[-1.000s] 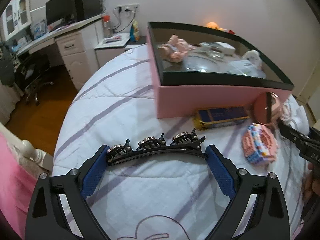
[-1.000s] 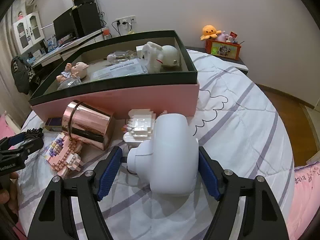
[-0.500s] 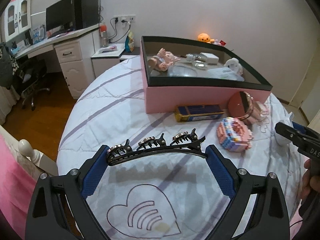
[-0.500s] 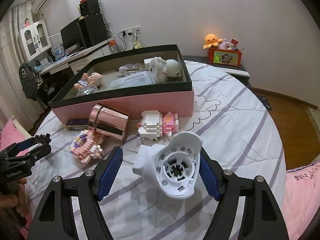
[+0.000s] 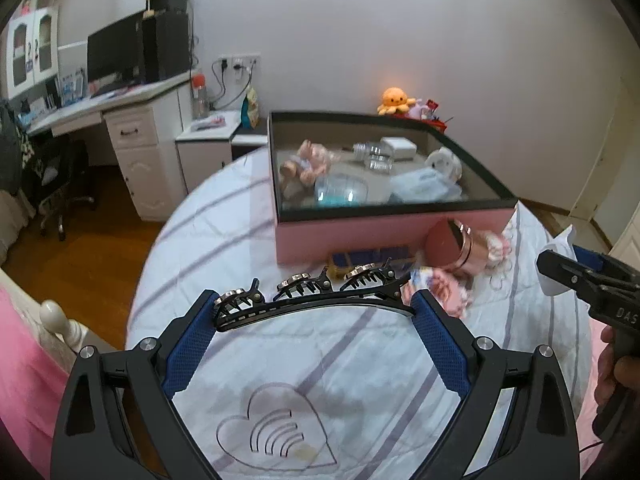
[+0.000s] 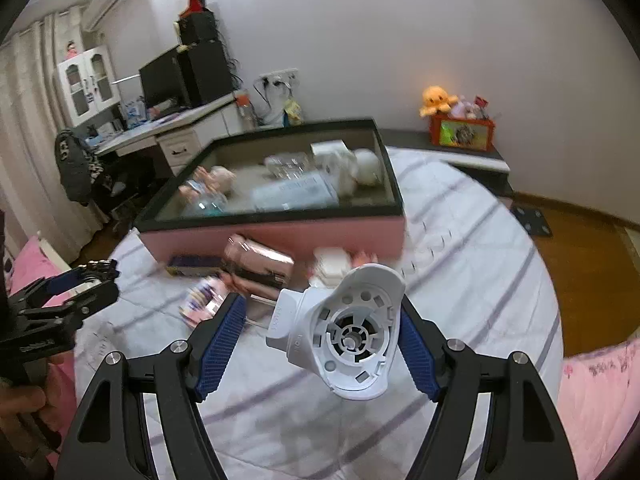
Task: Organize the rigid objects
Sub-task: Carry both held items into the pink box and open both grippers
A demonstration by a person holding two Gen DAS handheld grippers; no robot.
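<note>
My left gripper [image 5: 314, 308] is shut on a black hair clip [image 5: 308, 294] with three jewelled claws, held above the bed. My right gripper [image 6: 320, 320] is shut on a white plastic device [image 6: 344, 336] with a round vented underside, lifted off the bed. A pink box with a black rim [image 5: 392, 228] [image 6: 272, 236] stands ahead and holds a doll [image 5: 306, 162], bottles and packets. In front of it lie a rose-gold cup [image 5: 452, 244] [image 6: 258, 268], a blue-and-gold flat box [image 5: 368, 258], and pink block figures [image 5: 440, 284].
The striped white bedspread [image 5: 320, 380] covers a round bed. A desk with a monitor [image 5: 116, 56] and a chair stand at the left. An orange octopus plush [image 6: 436, 100] sits on a low shelf behind. The wooden floor [image 6: 580, 260] lies to the right.
Both grippers have risen and pulled back from the box with their objects. The white device was lifted off the bed and tipped so its underside faces the camera.
</note>
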